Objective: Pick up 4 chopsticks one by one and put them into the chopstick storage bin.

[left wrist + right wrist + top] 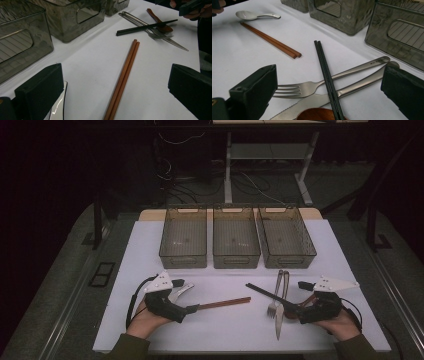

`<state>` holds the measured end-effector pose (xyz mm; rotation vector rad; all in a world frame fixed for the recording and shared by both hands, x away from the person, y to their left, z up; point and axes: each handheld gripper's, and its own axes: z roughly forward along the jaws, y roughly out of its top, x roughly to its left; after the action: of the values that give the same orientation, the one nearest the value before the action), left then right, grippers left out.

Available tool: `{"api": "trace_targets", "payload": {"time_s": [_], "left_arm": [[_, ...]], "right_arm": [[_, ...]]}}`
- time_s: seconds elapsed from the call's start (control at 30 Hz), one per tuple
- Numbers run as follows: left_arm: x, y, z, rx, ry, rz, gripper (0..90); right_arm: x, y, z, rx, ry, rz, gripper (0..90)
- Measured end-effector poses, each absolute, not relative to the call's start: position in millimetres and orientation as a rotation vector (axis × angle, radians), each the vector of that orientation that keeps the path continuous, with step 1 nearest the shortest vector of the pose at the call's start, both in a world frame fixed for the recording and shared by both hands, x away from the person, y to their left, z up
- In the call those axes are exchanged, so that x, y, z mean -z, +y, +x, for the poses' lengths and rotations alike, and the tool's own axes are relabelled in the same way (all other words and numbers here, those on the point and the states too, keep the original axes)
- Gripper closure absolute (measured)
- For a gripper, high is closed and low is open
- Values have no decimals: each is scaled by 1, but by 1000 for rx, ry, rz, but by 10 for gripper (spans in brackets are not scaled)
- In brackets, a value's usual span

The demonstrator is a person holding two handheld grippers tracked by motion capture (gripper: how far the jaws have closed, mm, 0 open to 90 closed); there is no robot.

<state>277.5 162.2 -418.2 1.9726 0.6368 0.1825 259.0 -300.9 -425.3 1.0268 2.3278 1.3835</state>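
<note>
Nothing's been sorted yet, by the look of it: all three bins are seen empty at the back of the counter. In front of the bins, the brown chopsticks are framed by the left claw, jaws wide apart, nothing gripped. Fork, knife and black chopsticks are piled before the right claw, also spread, nothing clamped. Everything is left to be done.

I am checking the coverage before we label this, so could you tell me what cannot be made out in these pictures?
- Brown chopsticks: the near end is cut off by the bottom edge of the left gripper view.
- Wooden spoon: only part of its bowl shows at the bottom edge of the right gripper view.
- Bins: dim high view, so small contents are too faint to tell.
</note>
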Motion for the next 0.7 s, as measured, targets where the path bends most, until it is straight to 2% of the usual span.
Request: {"api": "trace_targets", "payload": {"time_s": [0.7], "left_arm": [[409,167,278,-192,640,1943,16]], "right_arm": [[422,-300,258,-1427,2313,1016,5]]}}
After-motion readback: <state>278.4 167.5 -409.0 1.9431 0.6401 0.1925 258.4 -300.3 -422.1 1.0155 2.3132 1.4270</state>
